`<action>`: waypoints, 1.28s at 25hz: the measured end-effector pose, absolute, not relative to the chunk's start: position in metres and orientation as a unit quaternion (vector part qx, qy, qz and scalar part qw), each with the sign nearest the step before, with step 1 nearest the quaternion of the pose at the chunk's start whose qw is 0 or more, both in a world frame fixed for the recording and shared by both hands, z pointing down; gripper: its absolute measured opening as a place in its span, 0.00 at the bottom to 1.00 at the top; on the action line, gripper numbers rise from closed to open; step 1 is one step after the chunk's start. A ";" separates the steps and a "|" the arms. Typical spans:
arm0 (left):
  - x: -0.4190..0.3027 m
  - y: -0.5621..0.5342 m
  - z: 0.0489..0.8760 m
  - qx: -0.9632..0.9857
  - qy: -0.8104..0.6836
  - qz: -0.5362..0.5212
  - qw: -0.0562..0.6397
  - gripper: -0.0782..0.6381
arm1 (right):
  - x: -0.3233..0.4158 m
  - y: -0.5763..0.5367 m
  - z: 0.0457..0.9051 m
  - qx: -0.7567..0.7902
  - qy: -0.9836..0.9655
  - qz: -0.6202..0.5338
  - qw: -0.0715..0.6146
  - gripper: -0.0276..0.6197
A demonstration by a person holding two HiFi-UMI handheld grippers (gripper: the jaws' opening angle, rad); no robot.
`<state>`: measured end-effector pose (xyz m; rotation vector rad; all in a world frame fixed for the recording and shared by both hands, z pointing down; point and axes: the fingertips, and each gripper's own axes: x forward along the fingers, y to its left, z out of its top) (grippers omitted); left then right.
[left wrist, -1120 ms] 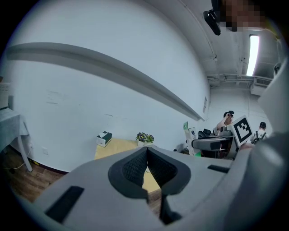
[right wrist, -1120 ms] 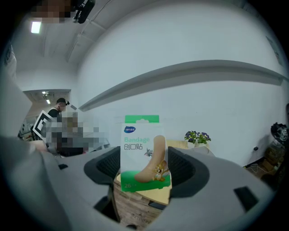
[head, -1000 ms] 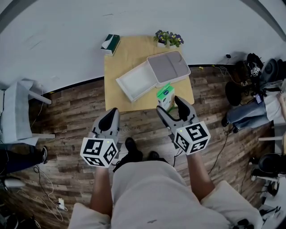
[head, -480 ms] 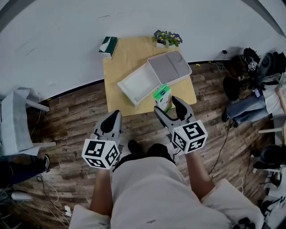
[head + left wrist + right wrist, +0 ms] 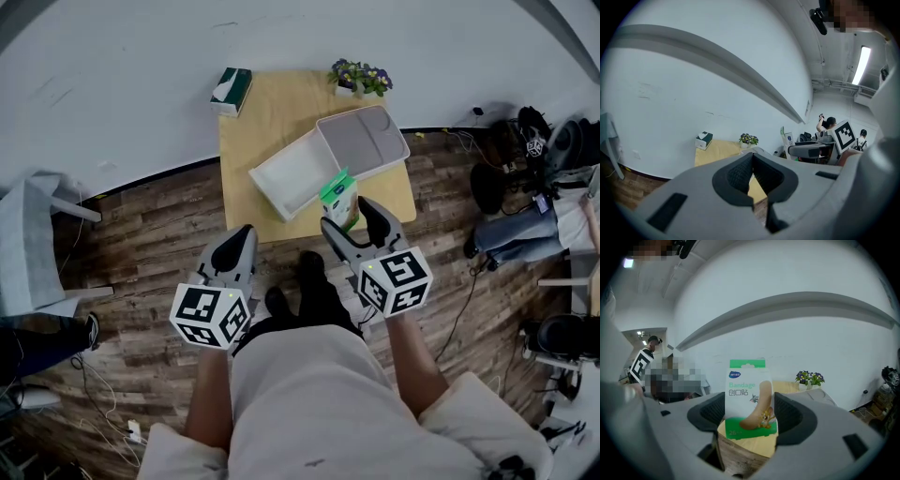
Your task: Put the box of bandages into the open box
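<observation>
Edged closer to open box [image 5: 292, 174] (tissue box [image 5: 231, 90], flowers [image 5: 360, 77] behind), box of bandages [image 5: 340, 199] clamped in right gripper [image 5: 347, 214], left gripper [image 5: 236, 242] low, closed, empty

Ahead of you: wood table [image 5: 272, 117] against a white wall [image 5: 122, 75]. Tissue box [image 5: 231, 90] at its far-left corner, small flower pot [image 5: 358, 79] on the far edge, more to the rt. Plank floor [image 5: 159, 234] all round. Grey chair [image 5: 28, 248] well to your left; bags & cables [image 5: 525, 159] piled at rt.
</observation>
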<state>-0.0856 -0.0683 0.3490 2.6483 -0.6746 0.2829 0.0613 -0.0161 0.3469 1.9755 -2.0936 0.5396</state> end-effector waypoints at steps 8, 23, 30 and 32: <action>-0.076 -0.090 0.358 0.930 -0.273 0.120 0.213 0.11 | 0.074 -0.058 0.365 0.635 -0.736 0.199 0.126 0.55; -0.043 -0.124 0.375 0.897 -0.346 0.145 0.236 0.11 | 0.091 -0.124 0.433 0.540 -0.786 0.238 0.186 0.55; -0.037 -0.127 0.390 0.872 -0.391 0.142 0.259 0.11 | 0.095 -0.136 0.467 0.490 -0.803 0.257 0.222 0.55; -0.037 -0.125 0.394 0.865 -0.402 0.142 0.266 0.11 | 0.094 -0.138 0.476 0.478 -0.807 0.261 0.231 0.55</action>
